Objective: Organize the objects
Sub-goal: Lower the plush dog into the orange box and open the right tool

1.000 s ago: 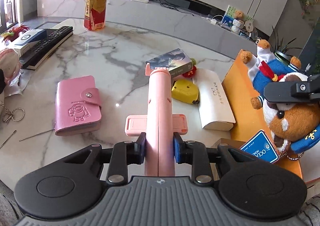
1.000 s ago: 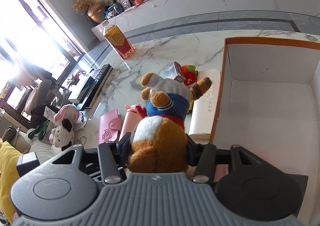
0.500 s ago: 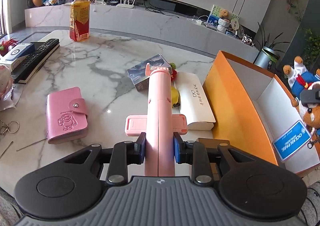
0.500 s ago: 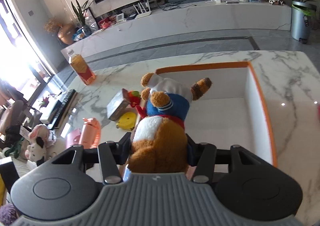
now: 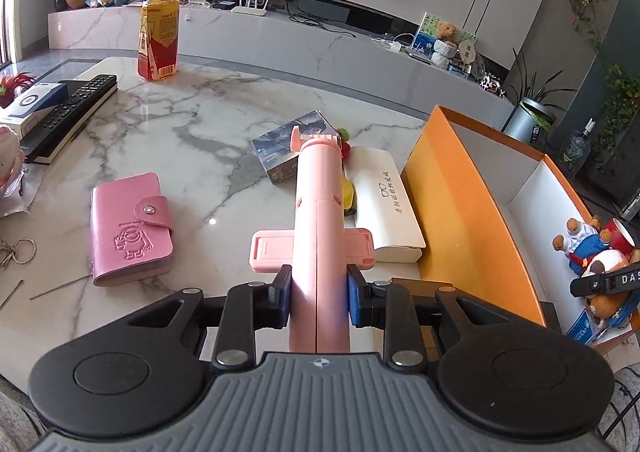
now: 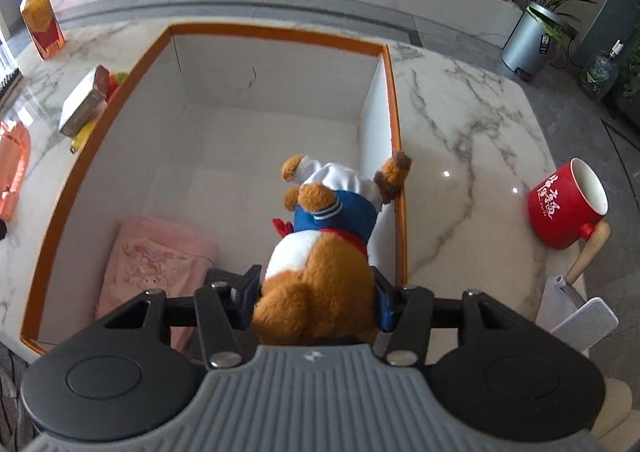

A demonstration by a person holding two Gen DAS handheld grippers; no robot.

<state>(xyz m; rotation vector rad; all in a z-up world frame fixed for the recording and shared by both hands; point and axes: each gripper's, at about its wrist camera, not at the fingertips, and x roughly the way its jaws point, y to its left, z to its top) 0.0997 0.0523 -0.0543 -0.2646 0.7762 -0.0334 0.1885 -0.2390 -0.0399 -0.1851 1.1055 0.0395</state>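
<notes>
White marble table (image 5: 208, 124), TV console behind. Left to right: remote (image 5: 68, 108), drink bottle (image 5: 158, 42), pink card wallet (image 5: 130, 228), small printed box (image 5: 288, 150), white case (image 5: 386, 200), orange-rimmed box (image 6: 276, 112), red mug (image 6: 568, 206). Yellow object behind pink stick mostly hidden. Pink towel (image 6: 156, 264) in orange-rimmed box, part cut off by gripper. Left gripper (image 5: 318, 300) pinches pink selfie stick (image 5: 318, 220) above table. Right gripper (image 6: 316, 302) clamps plush bear (image 6: 324, 236) head-down over box, paw at right wall.
</notes>
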